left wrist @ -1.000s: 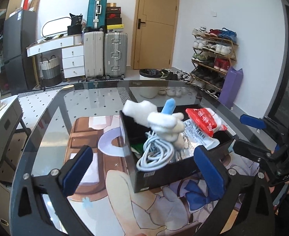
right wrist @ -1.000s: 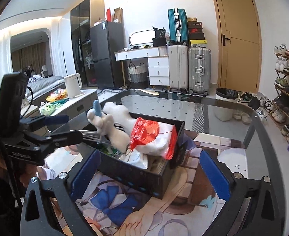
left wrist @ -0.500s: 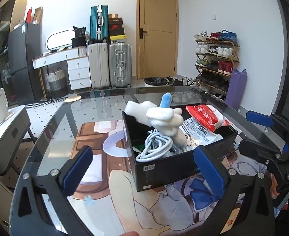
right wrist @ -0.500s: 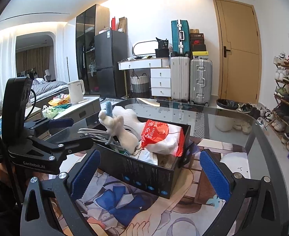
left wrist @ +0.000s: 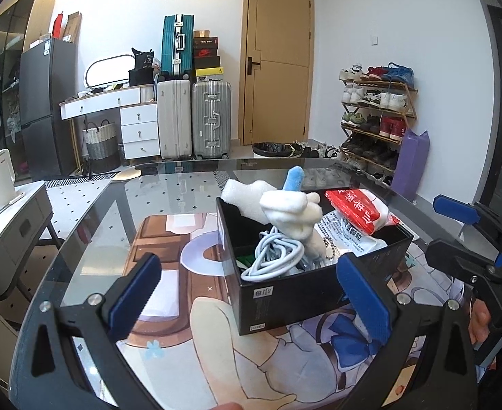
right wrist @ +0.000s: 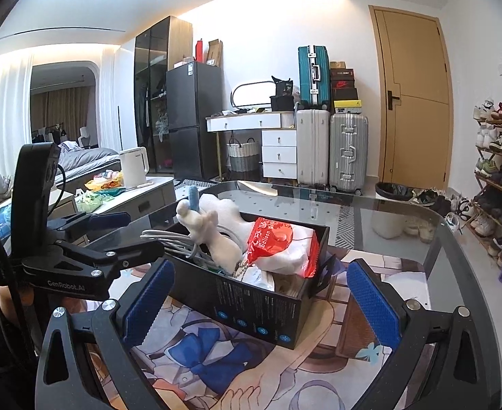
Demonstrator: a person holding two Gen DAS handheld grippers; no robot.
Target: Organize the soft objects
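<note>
The left gripper (left wrist: 249, 302) hangs low over the table (left wrist: 90, 225) with its fingers (left wrist: 133, 295) spread wide and nothing between them. The right gripper (right wrist: 261, 299) is just as wide apart and equally empty, its blue pads flanking the near side of the black box (right wrist: 251, 307). The box sits on the anime-print mat (left wrist: 196, 311), at about 1 o'clock from the left gripper. Inside it, a white plush toy (left wrist: 287, 210) sticks up above a coiled pale-blue cable (left wrist: 271, 256), with a red-and-white packet (left wrist: 357, 210) toward 2 o'clock. Beyond the table, suitcases (left wrist: 191, 119) stand at 12 o'clock.
</note>
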